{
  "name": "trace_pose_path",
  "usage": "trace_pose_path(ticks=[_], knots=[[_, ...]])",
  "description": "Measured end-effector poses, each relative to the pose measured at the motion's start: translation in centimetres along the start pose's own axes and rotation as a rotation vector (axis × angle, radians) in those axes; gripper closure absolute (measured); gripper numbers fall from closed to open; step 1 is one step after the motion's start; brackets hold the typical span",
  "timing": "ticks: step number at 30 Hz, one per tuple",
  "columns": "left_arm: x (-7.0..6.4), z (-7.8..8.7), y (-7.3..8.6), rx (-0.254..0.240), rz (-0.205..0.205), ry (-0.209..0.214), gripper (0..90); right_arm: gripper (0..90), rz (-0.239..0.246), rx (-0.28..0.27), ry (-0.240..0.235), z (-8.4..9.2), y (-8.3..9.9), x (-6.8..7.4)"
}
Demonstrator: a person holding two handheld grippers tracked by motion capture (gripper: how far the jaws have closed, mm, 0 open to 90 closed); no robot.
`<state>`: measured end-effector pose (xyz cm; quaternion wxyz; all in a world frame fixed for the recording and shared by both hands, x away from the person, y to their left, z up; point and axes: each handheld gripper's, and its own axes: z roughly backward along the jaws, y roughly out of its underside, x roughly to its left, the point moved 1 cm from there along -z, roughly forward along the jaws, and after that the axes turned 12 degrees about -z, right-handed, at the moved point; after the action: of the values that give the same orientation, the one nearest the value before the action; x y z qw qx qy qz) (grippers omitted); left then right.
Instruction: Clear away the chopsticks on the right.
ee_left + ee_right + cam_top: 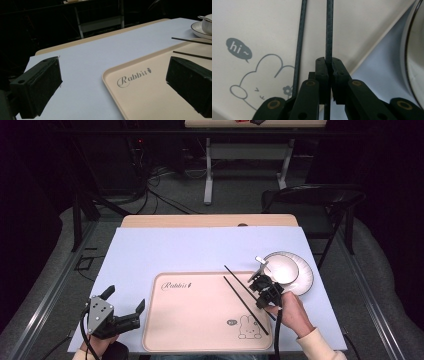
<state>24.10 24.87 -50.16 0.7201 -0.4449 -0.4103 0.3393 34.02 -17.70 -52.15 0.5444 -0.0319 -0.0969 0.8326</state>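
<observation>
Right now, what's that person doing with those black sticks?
A person is working at a table with a gripper in each hand. The right gripper has its jaws shut on one chopstick, over the tray. The other chopstick lies on the tray. The left gripper waits open. A bowl sits on a plate nearby.

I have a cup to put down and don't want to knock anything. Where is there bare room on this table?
Free: the tray's left and middle, between the Rabbit lettering and the rabbit drawing; also the blue sheet behind the tray. Crowded: the right side, with both chopsticks, the right gripper and the bowl on its plate.
</observation>
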Motion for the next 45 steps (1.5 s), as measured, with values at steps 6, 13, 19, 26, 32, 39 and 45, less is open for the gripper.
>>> trace_pose_path(ticks=[6,13,19,26,32,39,45], knots=[[-0.1,0.0,0.0,0.001,-0.003,0.001,0.0,84.5,-0.001,0.029,0.005,-0.5,0.6,0.6],[-0.1,0.0,0.0,0.0,-0.003,0.0,0.0,83.4,-0.004,0.032,0.007,-1.2,0.4,1.1],[0.0,0.0,0.0,-0.003,-0.003,0.0,0.0,78.2,-0.001,0.031,-0.007,-1.2,0.5,1.4],[-0.1,0.0,0.0,-0.002,-0.003,0.001,0.0,75.5,0.006,0.033,-0.04,-1.1,0.9,1.7],[-0.1,0.0,0.0,-0.005,-0.006,0.001,0.0,63.4,0.027,0.029,-0.045,-1.0,1.0,1.8],[-0.1,0.0,0.0,-0.003,-0.009,0.002,0.0,34.6,0.063,-0.072,-0.046,0.0,1.3,0.7],[-0.1,0.0,0.0,0.002,-0.013,0.002,0.0,18.4,0.122,-0.2,-0.041,1.1,1.6,-0.2]])
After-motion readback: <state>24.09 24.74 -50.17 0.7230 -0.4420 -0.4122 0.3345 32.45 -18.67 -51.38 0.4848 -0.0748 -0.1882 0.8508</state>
